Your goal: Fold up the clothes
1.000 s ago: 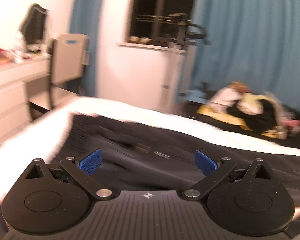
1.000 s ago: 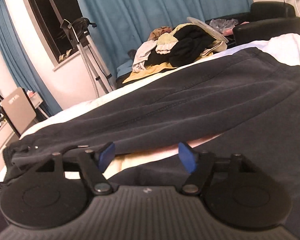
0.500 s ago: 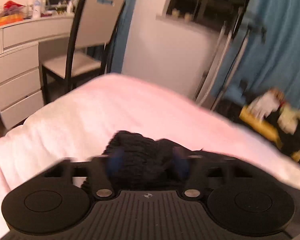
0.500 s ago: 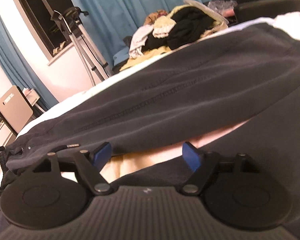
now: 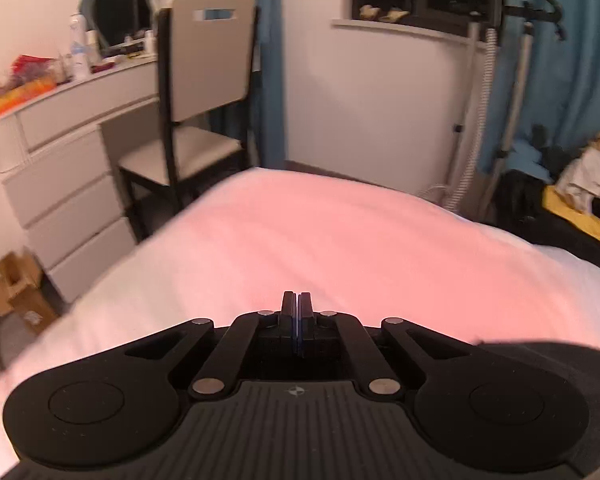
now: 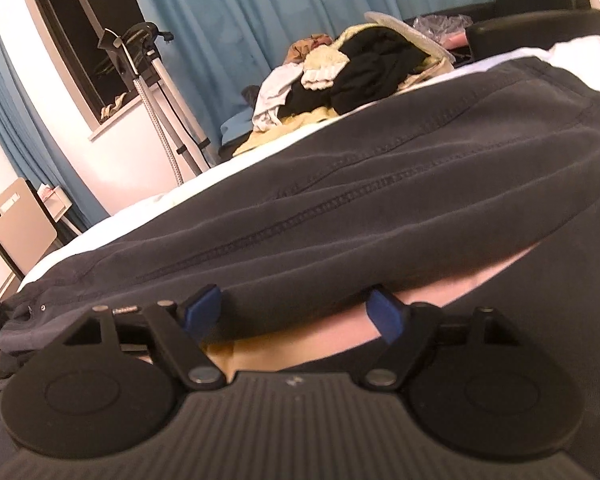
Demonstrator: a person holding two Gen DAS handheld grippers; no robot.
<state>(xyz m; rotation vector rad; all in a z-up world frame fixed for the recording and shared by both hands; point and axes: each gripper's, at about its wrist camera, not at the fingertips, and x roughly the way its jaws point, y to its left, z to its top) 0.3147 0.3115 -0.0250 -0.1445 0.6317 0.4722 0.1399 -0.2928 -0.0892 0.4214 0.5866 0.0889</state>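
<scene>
Dark grey trousers (image 6: pixel 360 208) lie spread across the white bed (image 6: pixel 148 204), legs running left to right in the right wrist view. My right gripper (image 6: pixel 296 312) is open, low over the bed, its blue pads (image 6: pixel 386 314) at the near edge of one trouser leg. My left gripper (image 5: pixel 297 312) is shut with its pads pressed together over the bare white bed (image 5: pixel 340 248). No cloth shows between its pads. A dark strip of the trousers (image 5: pixel 540 350) shows at its lower right.
A chair (image 5: pixel 198 96) and a white drawer desk (image 5: pixel 64 148) stand past the bed's left edge. A garment steamer stand (image 5: pixel 496 92) stands by the blue curtain (image 6: pixel 300 16). A pile of clothes (image 6: pixel 348 76) lies beyond the bed. A black armchair (image 6: pixel 540 20) sits far right.
My left gripper has closed from wide open and swung left, from over the trousers' waistband to over bare bed. My right gripper has moved closer to the trouser leg and stays open.
</scene>
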